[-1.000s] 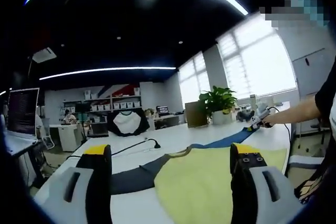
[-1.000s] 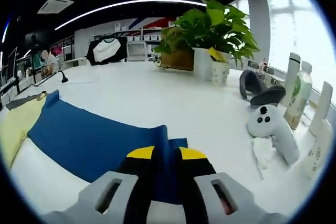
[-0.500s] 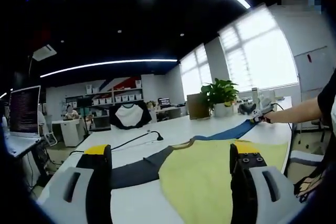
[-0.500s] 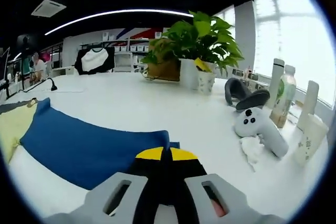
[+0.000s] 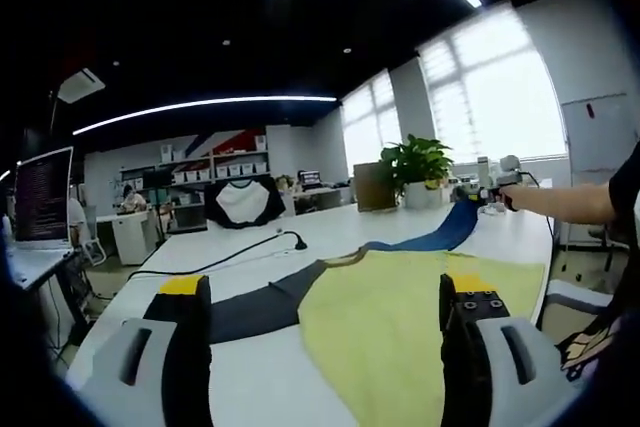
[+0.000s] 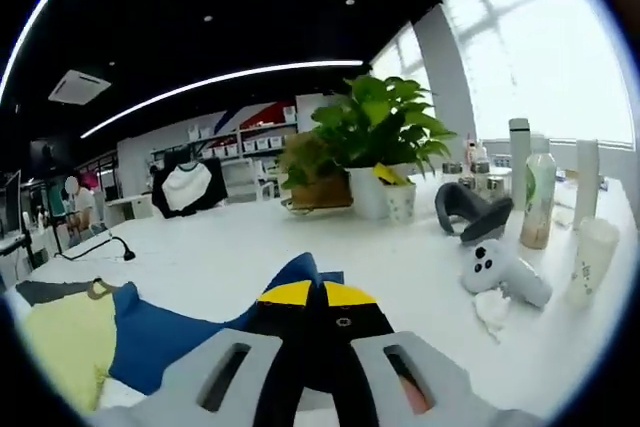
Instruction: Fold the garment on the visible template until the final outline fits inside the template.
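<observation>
A: Where's the shirt?

B: Spread on the white table (image 5: pixel 250 247). The shirt (image 5: pixel 390 327) has a yellow body and lies in front of the left gripper (image 5: pixel 320 297), whose jaws stand wide apart with nothing between them.

A: And the sleeves?

B: The dark sleeve (image 5: pixel 255 309) lies flat to the left. The blue sleeve (image 6: pixel 160 332) is lifted at its far end, pinched in the right gripper (image 6: pixel 317 294), jaws closed on the cloth.

A: Anything else there?

B: A plant (image 6: pixel 375 132) at the far side, bottles (image 6: pixel 537 197) to the right, a white controller (image 6: pixel 500 272) near them, and a black cable (image 5: pixel 240 259) far left.
</observation>
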A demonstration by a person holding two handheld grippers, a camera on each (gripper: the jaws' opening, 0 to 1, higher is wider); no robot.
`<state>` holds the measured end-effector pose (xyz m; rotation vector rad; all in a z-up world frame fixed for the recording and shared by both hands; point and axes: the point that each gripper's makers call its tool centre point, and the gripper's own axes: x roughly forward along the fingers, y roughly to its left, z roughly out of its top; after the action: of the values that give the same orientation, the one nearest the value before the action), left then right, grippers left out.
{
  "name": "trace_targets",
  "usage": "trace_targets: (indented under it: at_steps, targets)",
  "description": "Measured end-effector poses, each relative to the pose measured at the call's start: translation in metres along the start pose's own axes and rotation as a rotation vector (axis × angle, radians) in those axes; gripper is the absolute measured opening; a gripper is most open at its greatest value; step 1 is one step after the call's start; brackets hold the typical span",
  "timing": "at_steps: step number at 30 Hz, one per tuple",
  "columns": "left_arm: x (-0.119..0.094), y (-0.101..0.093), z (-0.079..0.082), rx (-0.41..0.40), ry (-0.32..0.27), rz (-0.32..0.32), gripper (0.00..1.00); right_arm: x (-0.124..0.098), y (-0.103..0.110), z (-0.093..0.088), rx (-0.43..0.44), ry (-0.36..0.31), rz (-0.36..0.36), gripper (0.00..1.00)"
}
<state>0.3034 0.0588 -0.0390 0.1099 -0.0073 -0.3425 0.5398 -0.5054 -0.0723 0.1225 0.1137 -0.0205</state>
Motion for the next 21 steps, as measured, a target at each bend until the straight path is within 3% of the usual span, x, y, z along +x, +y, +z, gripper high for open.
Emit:
trace_targets:
  at_steps: [21]
  targets:
    - [-0.004, -0.002, 0.001, -0.007, -0.003, -0.007, 1.00, -0.005, 0.131, 0.077, -0.040, -0.117, 0.203, 0.00]
